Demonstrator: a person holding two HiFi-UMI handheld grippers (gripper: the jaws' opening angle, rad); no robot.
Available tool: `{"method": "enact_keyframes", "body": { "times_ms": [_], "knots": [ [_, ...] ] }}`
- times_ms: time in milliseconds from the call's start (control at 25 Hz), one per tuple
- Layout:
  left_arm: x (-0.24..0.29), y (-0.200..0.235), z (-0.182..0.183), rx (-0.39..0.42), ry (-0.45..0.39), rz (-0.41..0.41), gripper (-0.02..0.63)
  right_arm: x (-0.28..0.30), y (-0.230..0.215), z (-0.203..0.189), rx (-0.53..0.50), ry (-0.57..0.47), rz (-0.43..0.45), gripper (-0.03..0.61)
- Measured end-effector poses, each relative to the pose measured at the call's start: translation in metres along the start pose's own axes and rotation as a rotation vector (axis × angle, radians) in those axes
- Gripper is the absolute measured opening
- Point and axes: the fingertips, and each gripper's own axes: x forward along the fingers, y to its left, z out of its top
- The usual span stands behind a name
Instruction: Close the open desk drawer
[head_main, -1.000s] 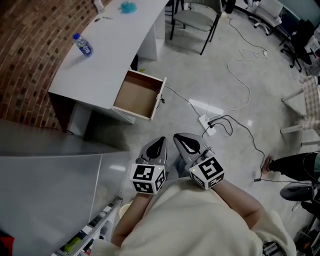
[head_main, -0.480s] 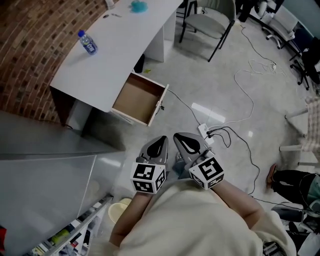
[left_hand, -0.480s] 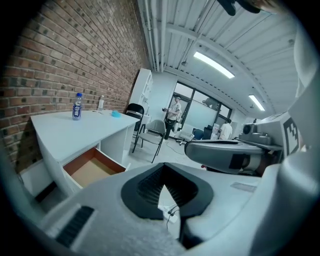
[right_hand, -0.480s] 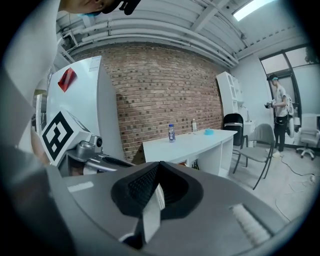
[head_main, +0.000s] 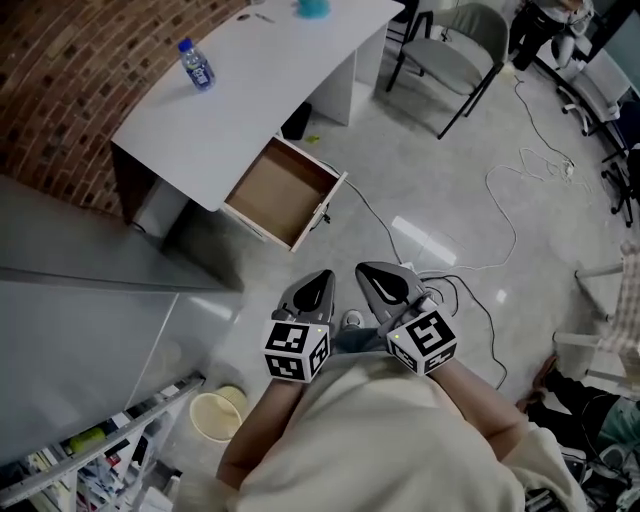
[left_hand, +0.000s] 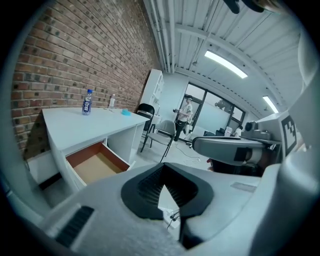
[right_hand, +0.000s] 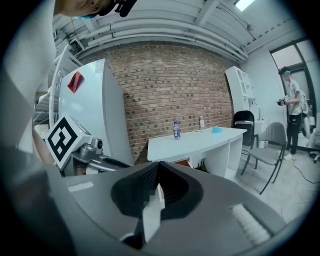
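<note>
Two shifts separate this moment from the head view of a second ago: the long white flat-topped desk (head_main: 240, 110) now sits further up and to the right, and a round pale-yellow bucket (head_main: 218, 415) has come into sight beside the large grey unit (head_main: 90, 330) at lower left. The desk's white-fronted drawer with a brown wooden inside (head_main: 285, 190) remains pulled out from under the desktop, its front facing the floor space and well apart from both tools. The left gripper (head_main: 322, 276) and the right gripper (head_main: 368, 268) are held side by side close to the person's body as before, each with its jaws pressed together on nothing. The desk stands against a red brick wall (head_main: 60, 70) on a pale grey polished floor (head_main: 420, 170). A grey chair with black legs (head_main: 455, 62) stands beyond the desk, and a white cable (head_main: 515, 190) lies across the floor. On the desktop stand a clear plastic bottle with a blue label (head_main: 196, 63) and, at the far end, a small teal object (head_main: 312, 7).
</note>
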Motion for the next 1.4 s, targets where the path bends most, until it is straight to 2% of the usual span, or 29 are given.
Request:
{"method": "enact_keyframes", "body": {
  "times_ms": [280, 640, 880, 1080, 1400],
  "knots": [
    [0.023, -0.016, -0.001, -0.027, -0.013, 0.046, -0.003, -0.015, -0.03, -0.008, 0.025, 0.015, 0.044, 0.003],
    [0.023, -0.021, -0.01, -0.047, -0.006, 0.091, -0.003, -0.016, -0.042, -0.019, 0.079, 0.017, 0.087, 0.003],
    [0.015, -0.014, -0.017, -0.069, -0.013, 0.121, -0.003, -0.011, -0.038, -0.025, 0.099, 0.034, 0.098, 0.003],
    [0.018, -0.01, -0.029, -0.055, 0.002, 0.11, -0.003, -0.002, -0.036, -0.036, 0.117, 0.053, 0.094, 0.003],
    [0.051, 0.014, -0.039, -0.069, 0.008, 0.127, -0.003, 0.021, -0.065, -0.054, 0.154, 0.079, 0.082, 0.003]
  ]
}}
